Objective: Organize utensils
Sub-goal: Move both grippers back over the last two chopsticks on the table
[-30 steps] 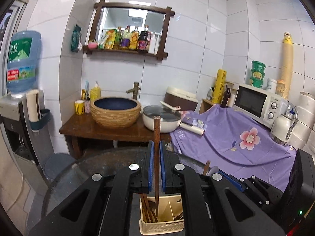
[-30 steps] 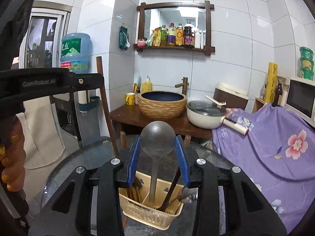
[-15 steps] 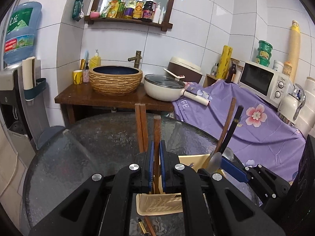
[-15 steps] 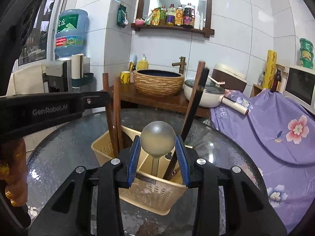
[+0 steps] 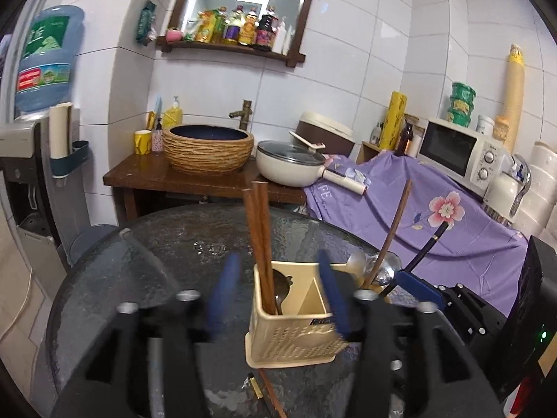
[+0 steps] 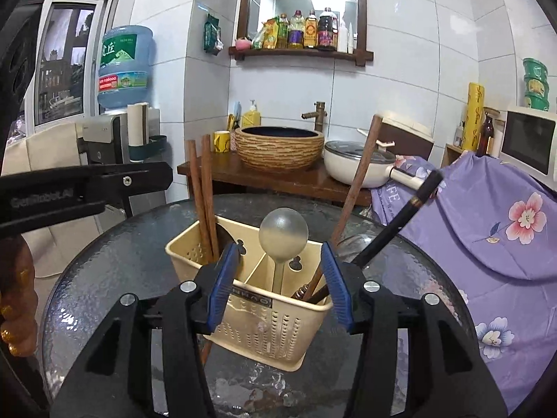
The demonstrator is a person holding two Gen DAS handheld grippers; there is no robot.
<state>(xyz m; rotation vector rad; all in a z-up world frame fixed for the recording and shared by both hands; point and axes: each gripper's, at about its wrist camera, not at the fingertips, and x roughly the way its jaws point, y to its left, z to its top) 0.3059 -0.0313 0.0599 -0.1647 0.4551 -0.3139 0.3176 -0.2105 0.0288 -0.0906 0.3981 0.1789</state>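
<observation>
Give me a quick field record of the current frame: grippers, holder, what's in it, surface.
left gripper: open, empty, blurred
right gripper: open, empty
holder: beige perforated caddy, divided compartments, upright
left compartment: brown chopstick pair, leaning on the rim
right compartment: metal ladle bowl up, brown chopstick, black-handled utensil
surface: dark round glass table
loose item: one chopstick on the table beside the caddy

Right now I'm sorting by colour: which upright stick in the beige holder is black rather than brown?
The black chopstick leaning right in the beige plastic holder; the others are reddish-brown wood.
</observation>
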